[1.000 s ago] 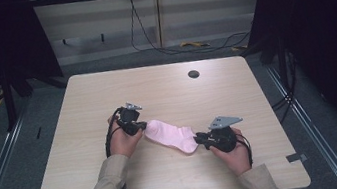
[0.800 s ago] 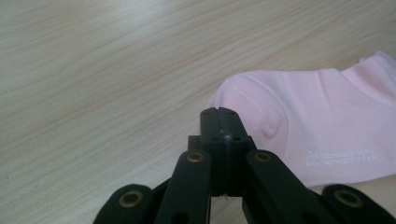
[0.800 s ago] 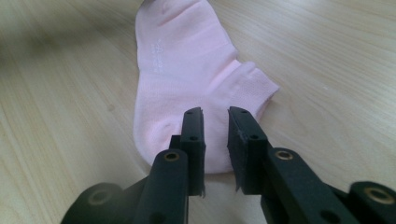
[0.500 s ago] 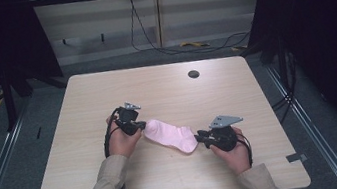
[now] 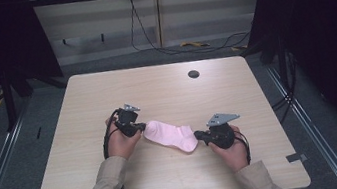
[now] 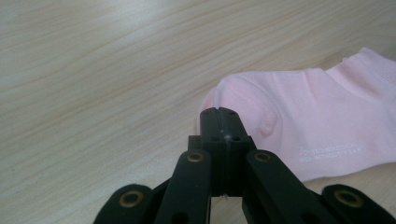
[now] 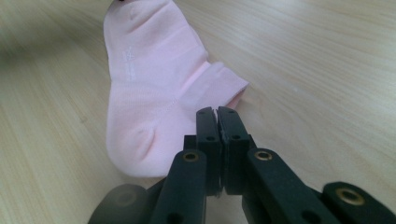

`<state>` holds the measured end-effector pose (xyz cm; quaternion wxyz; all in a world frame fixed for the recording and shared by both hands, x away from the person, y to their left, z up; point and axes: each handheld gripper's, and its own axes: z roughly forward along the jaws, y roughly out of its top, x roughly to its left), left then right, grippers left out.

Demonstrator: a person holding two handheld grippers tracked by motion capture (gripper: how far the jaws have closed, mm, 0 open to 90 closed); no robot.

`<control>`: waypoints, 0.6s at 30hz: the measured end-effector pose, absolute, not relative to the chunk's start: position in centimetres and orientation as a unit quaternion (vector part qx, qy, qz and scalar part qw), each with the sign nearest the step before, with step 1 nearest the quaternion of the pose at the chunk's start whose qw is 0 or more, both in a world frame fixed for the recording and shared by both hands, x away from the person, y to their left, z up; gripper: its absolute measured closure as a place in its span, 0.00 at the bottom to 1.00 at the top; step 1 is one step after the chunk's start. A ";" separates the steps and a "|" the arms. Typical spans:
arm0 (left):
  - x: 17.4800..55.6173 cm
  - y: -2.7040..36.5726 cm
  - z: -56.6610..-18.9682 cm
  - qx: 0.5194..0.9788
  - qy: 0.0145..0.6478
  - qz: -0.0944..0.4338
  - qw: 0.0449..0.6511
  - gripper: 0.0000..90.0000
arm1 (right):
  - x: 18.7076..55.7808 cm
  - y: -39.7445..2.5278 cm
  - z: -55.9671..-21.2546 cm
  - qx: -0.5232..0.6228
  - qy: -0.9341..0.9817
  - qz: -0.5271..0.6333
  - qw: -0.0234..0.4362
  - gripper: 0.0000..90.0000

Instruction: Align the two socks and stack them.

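Pink sock lay flat on the table between both grippers, left gripper pinched shut on its toe, right gripper shut at its cuff edge; best to pull evenly outward, keeping it taut and low.

Little changed over the last second. The right gripper edged slightly toward the person, and the pink sock between both sets of fingertips shifted along with it.
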<state>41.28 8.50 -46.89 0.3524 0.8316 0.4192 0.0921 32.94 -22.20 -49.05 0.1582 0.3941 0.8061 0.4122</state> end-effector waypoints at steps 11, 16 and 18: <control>41.3 9.3 -46.5 0.830 0.420 0.099 0.353 1.00 | 33.2 -22.1 -48.7 0.392 0.800 0.425 0.159 0.99; 41.5 9.2 -46.9 0.831 0.422 0.102 0.349 1.00 | 33.4 -21.8 -49.5 0.392 0.808 0.414 0.152 0.98; 41.5 9.2 -47.1 0.830 0.424 0.100 0.347 1.00 | 33.4 -21.8 -49.6 0.393 0.808 0.412 0.152 0.98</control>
